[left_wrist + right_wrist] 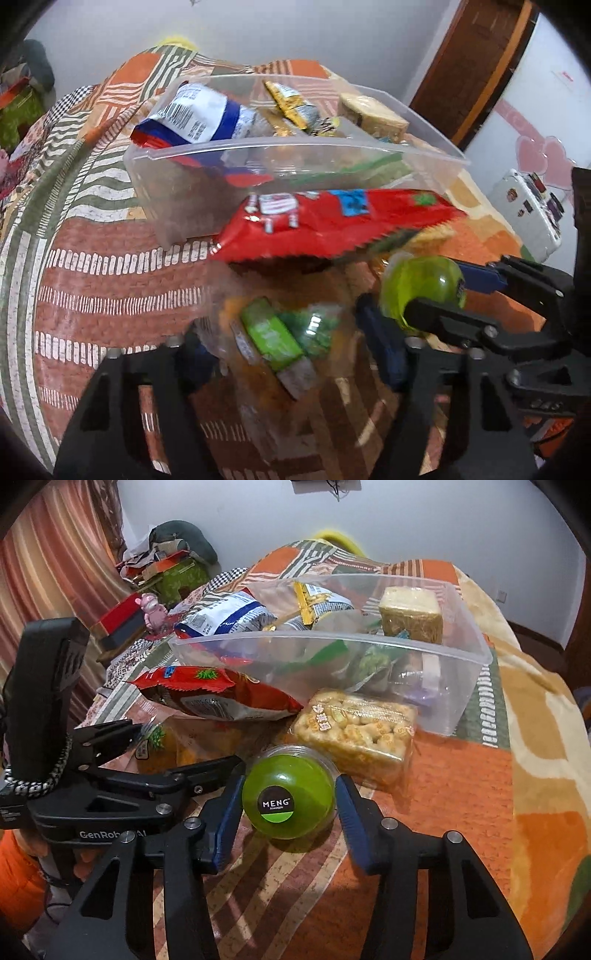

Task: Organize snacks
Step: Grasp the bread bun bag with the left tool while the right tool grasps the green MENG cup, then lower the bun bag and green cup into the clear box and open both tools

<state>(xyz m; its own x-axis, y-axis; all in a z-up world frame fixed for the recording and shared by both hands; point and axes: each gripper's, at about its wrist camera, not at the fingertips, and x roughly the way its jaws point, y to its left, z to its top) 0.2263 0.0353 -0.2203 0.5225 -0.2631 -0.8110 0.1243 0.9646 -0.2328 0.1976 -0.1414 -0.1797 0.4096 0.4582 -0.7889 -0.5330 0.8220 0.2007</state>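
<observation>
Sitting on the patterned orange-and-green cloth (461, 775) that covers the tabletop, the green round jelly cup (290, 801) lies on its side w/ its "MENG" label facing the right wrist cam. The right gripper (288, 814) straddles it: blue pads (229, 812) stand close on both sides, narrow gap on each side, so not clearly pressing yet. In the left wrist view the same cup (424, 284) shows betw. the right gripper's fingers.

The left gripper (295, 339) is approx. half open around a clear packet (273, 332) w/ a green label; view is blurred, can't tell if the pads touch it.

The clear plastic bin (469, 686) stands further back on the cloth, already holding a white-and-blue bag (225, 614), a yellow packet (314, 605) and a wrapped tan block (412, 614), plus other wrappers lower down. A red chip bag (218, 696) leans against the bin's front wall, outside it. A clear pack of puffed-rice squares (358, 731) lies just beside the bin, close behind the cup.

A pink toy figure (153, 611) sits in the clutter far left.
</observation>
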